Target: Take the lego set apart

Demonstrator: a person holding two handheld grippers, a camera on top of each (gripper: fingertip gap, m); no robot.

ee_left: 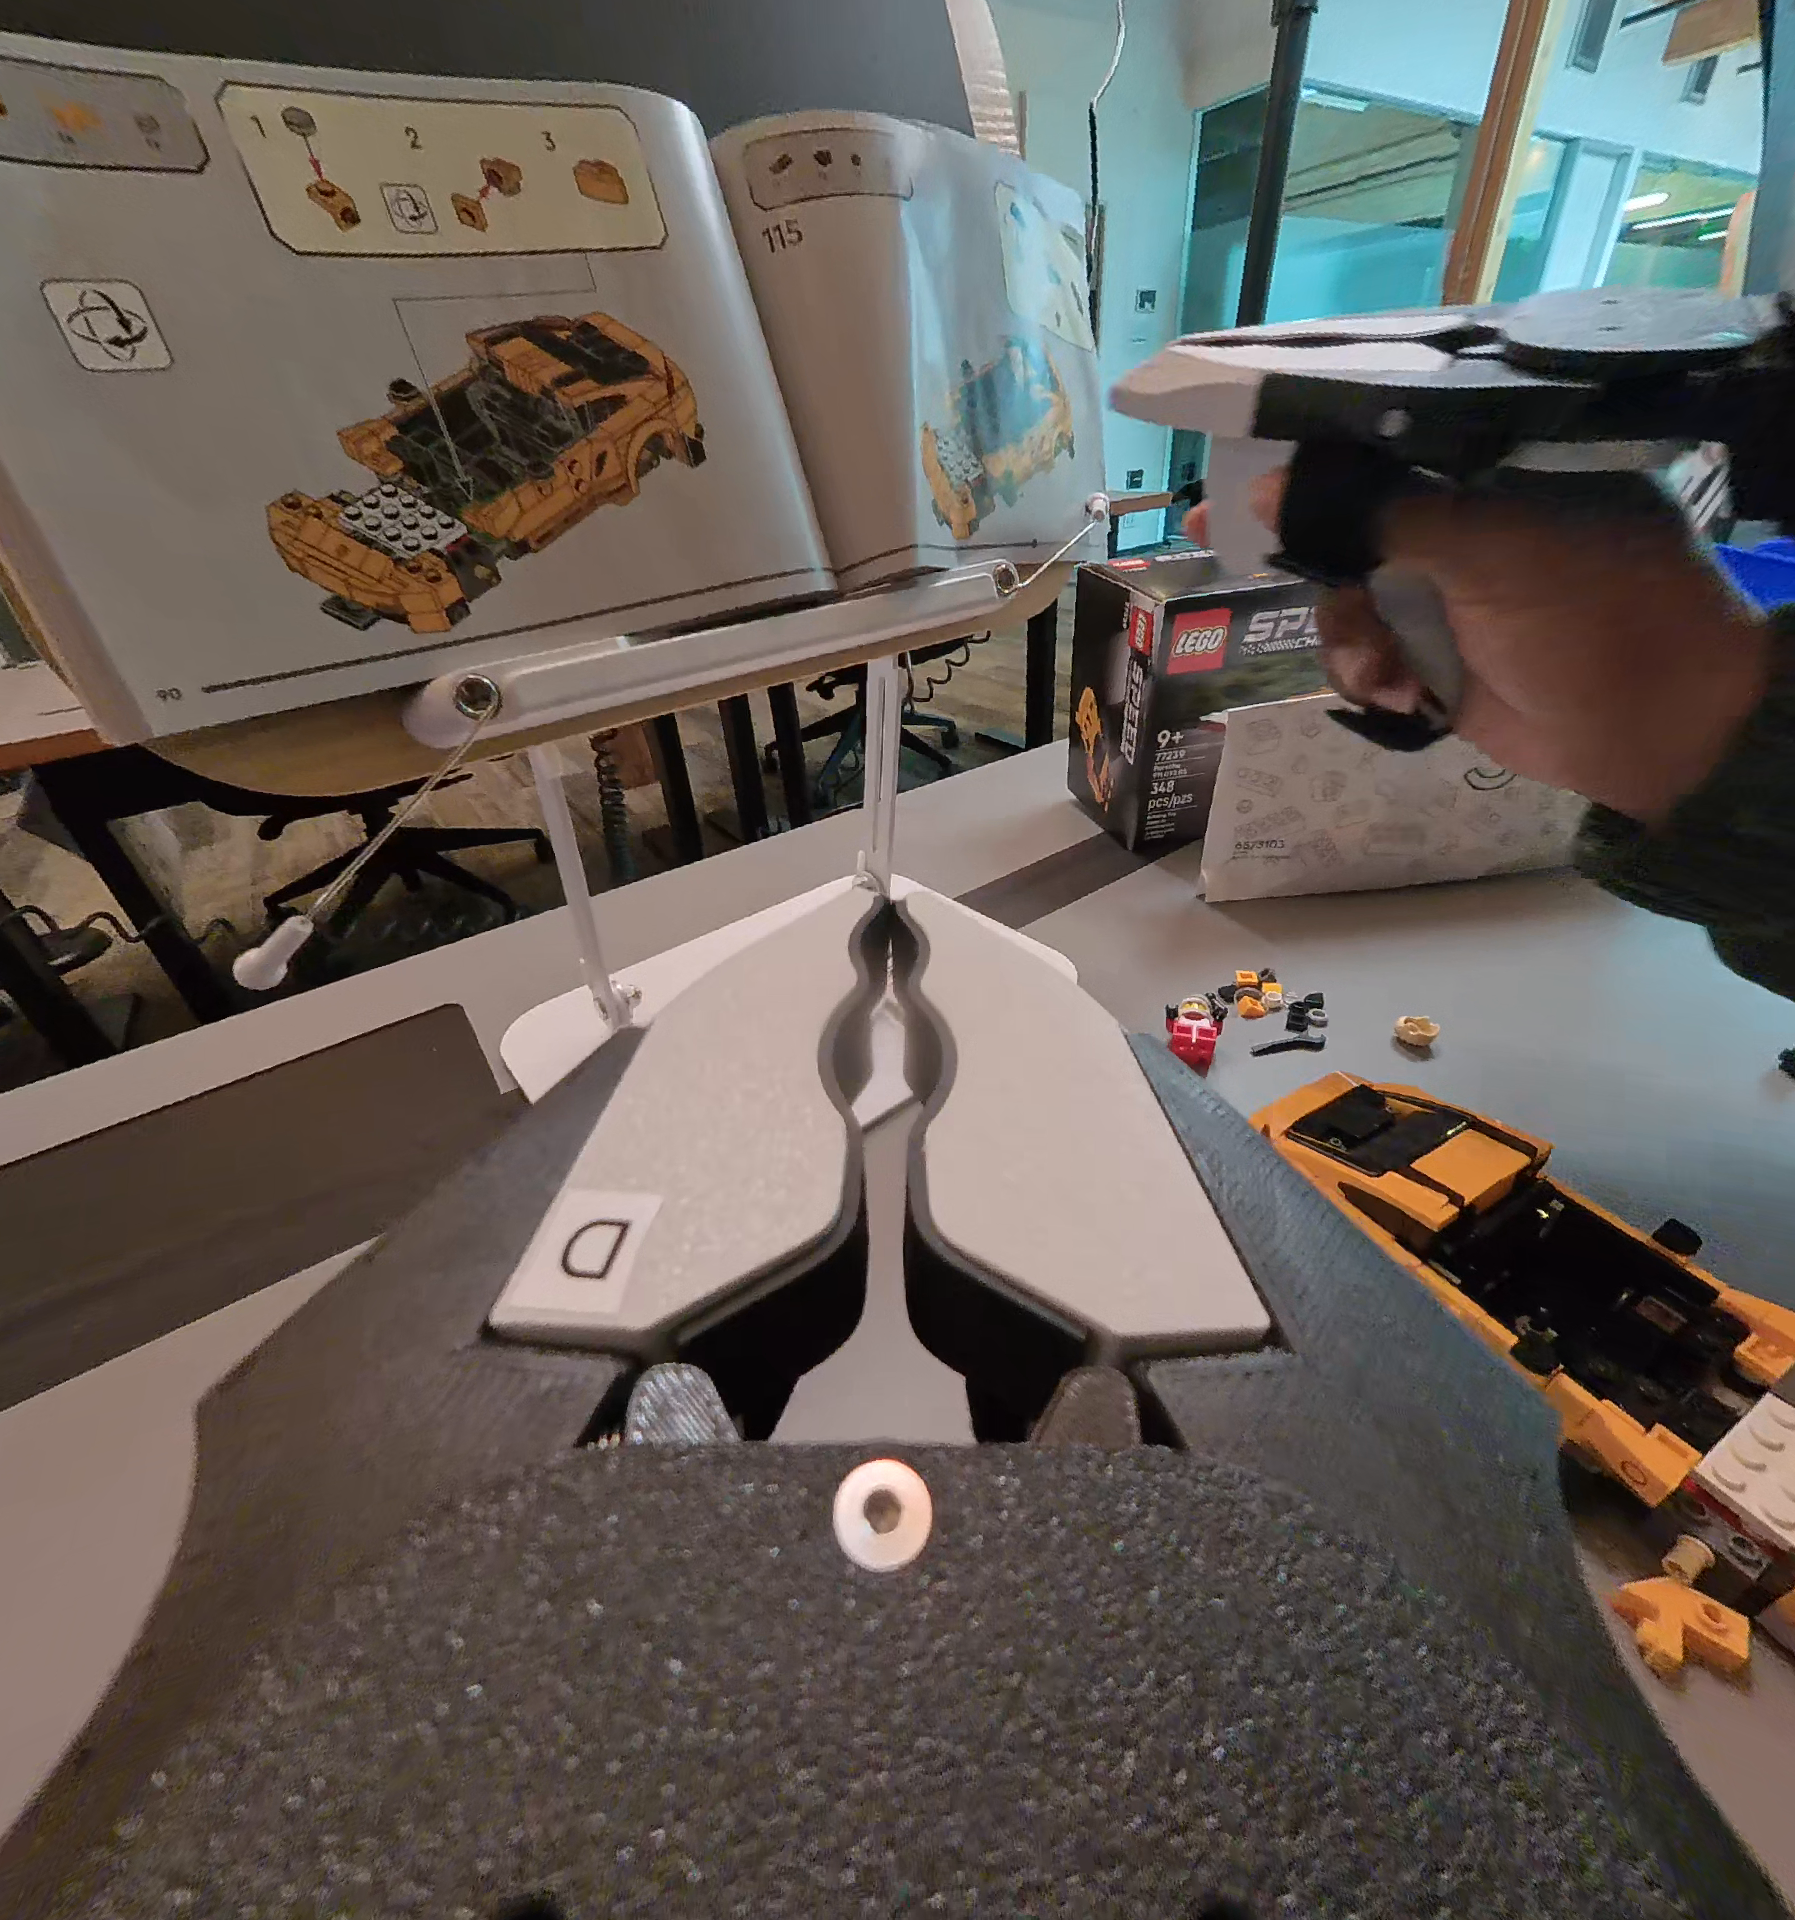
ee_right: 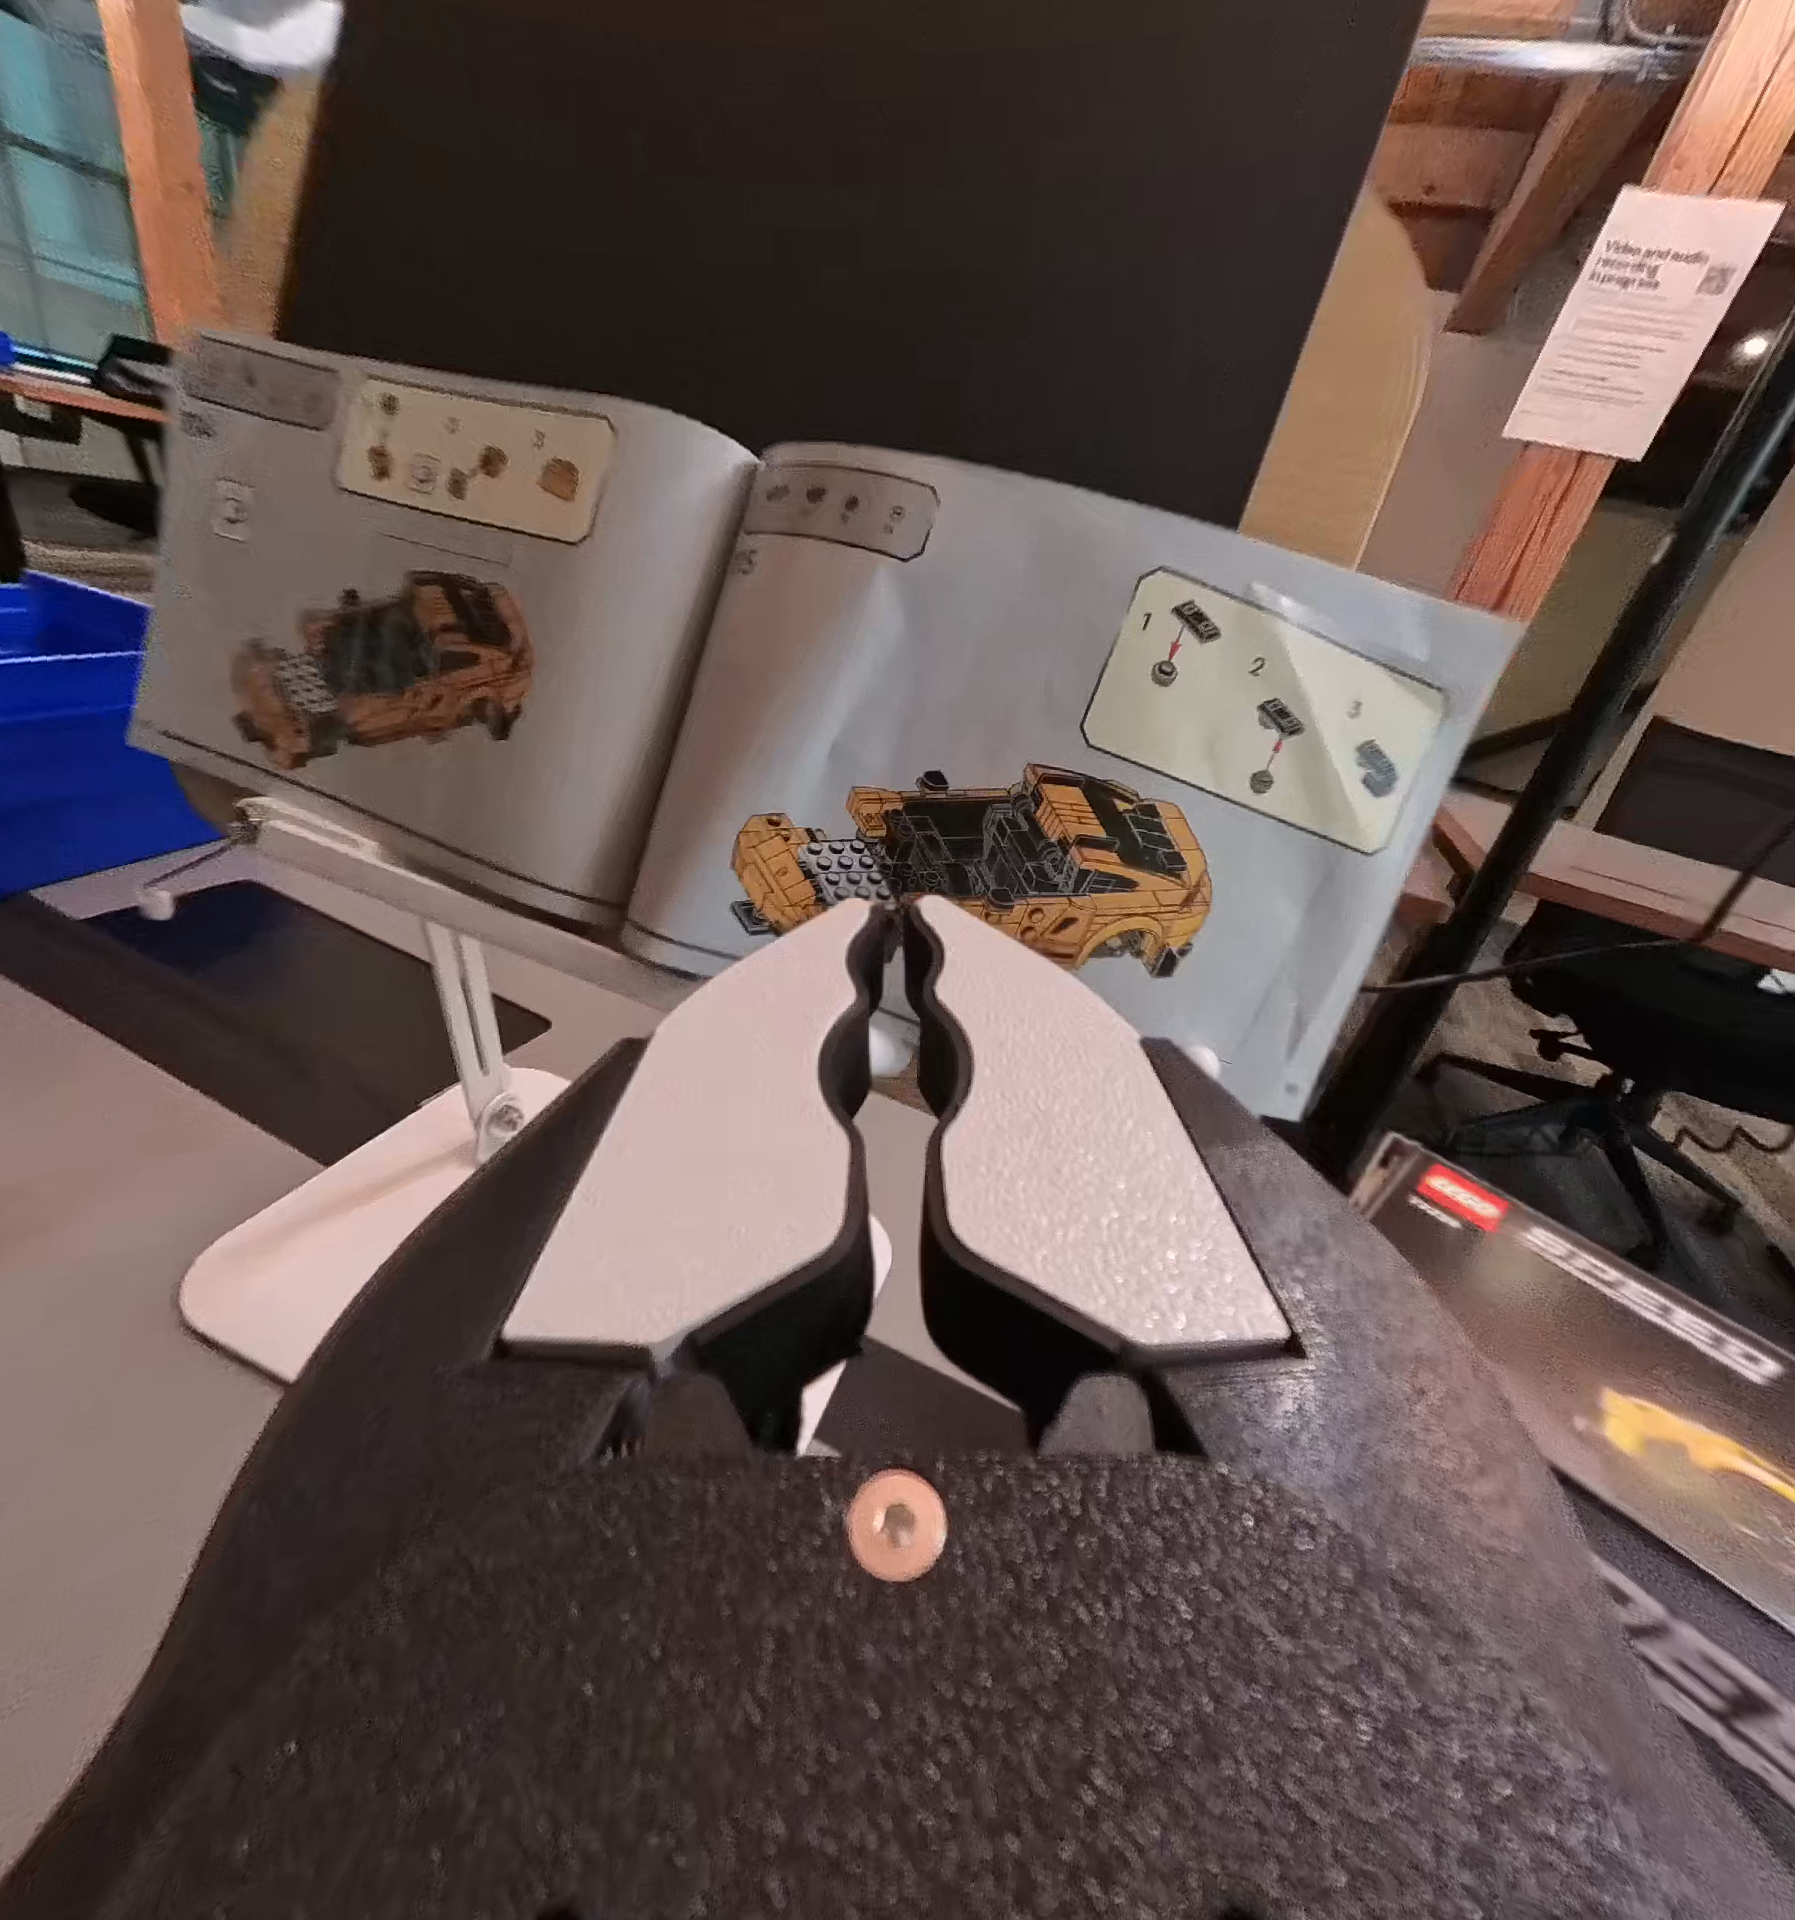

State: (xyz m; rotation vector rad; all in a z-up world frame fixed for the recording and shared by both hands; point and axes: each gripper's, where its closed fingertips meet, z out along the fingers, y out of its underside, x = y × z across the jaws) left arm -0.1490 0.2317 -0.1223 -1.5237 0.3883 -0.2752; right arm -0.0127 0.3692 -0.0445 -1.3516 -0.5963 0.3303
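Note:
A partly built orange and black lego car (ee_left: 1527, 1278) lies on the grey table at the right of the left wrist view, with a white plate (ee_left: 1786, 1475) at its near end. Several small loose pieces and a red minifigure (ee_left: 1196, 1029) lie behind it. My left gripper (ee_left: 888, 914) is shut and empty, held above the table left of the car, pointing at the booklet stand. My right gripper (ee_right: 898, 909) is shut and empty, raised in front of the open instruction booklet (ee_right: 768, 675). It also shows in the left wrist view (ee_left: 1142, 390), held by a hand high above the car.
The instruction booklet (ee_left: 405, 364) rests on a white stand (ee_left: 581, 1023) at the table's back. The black lego box (ee_left: 1173, 686) and a white paper bag (ee_left: 1381, 800) stand behind the loose pieces. A blue bin (ee_right: 31, 727) sits at the left. Office chairs lie beyond the table. The gap from one gripper's tips to the other's is roughly 20 centimetres. The white plate (ee_left: 1786, 1475) is about 20 centimetres from my left fingertips and 30 centimetres from my right.

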